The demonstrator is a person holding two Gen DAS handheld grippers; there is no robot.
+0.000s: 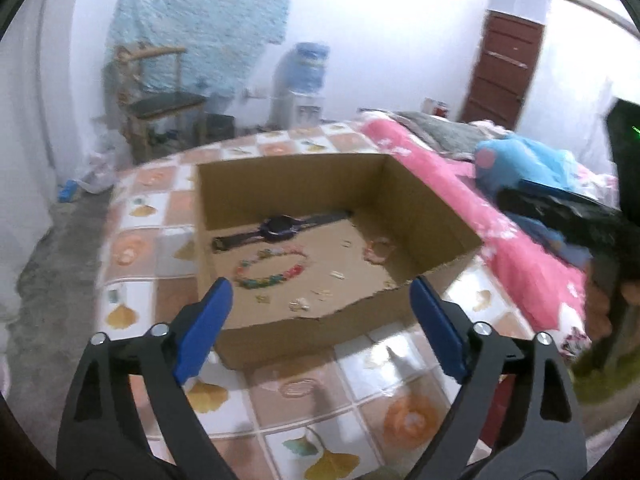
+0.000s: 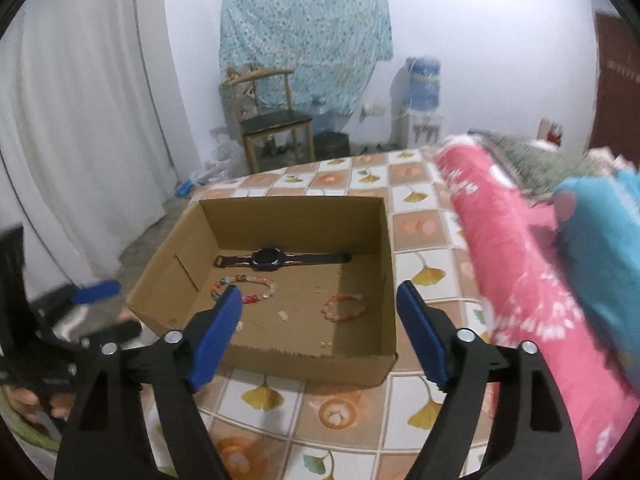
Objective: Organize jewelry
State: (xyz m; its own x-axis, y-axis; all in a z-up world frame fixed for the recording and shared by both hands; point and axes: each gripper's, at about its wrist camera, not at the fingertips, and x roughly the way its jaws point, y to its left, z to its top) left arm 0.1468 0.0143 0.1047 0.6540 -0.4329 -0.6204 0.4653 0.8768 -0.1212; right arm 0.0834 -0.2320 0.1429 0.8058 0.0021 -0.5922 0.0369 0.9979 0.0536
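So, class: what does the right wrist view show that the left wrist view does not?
Only the right wrist view: the open left gripper beside the cardboard box, and white curtains.
Only the left wrist view: a brown door.
Both: the box holding a watch, a multicoloured bead bracelet and an orange bead bracelet, with nothing between either gripper's jaws.

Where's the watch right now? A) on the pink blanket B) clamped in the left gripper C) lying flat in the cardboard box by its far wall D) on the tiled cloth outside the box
C: the watch lies strap-out on the floor of the cardboard box, along the far wall, with both grippers open and empty.
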